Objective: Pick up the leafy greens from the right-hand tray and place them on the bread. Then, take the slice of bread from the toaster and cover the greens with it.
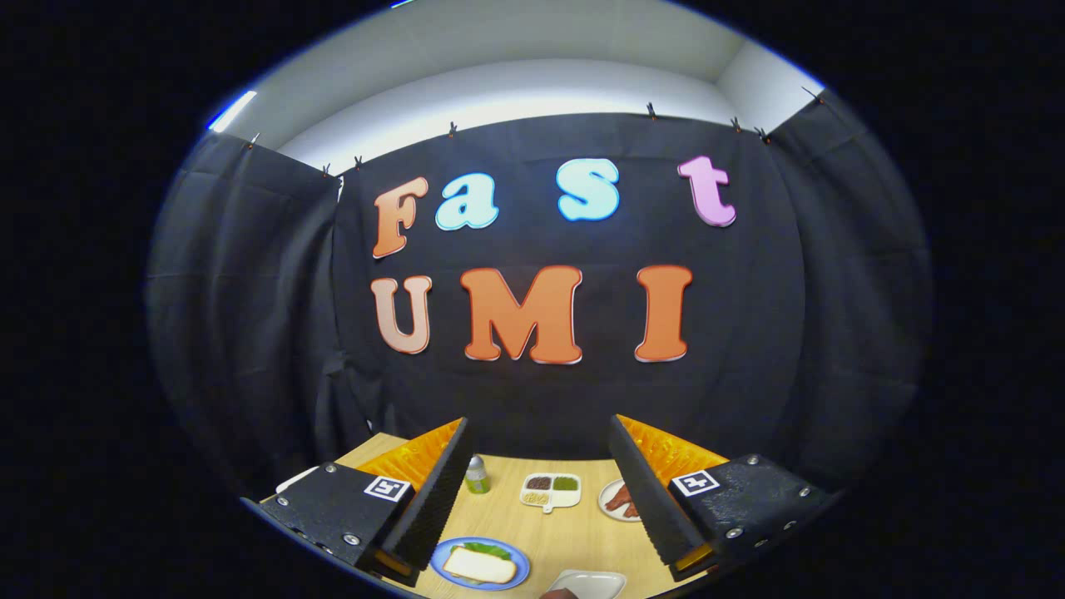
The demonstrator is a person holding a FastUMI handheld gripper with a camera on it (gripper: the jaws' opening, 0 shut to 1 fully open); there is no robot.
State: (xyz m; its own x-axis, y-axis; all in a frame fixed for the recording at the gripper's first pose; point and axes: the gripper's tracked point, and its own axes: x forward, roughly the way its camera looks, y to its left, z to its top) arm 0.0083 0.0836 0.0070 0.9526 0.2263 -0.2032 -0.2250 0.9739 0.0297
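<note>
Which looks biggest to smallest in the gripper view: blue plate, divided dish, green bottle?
1. Blue plate, between the open fingers, though nearest the camera, so partly flattered.
2. Divided dish, farther back.
3. Green bottle, clearly smallest.

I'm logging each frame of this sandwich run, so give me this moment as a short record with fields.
gripper: fingers wide apart, holding nothing, raised above the table
table: light wood
blue plate: between the fingers, near the left one
bread slice: on the blue plate
leafy greens: showing from under the bread's far edge
divided dish: beyond the fingers, dark, green and pale fillings
small bottle: left of the divided dish
white tray: nearest, right of the blue plate
</note>
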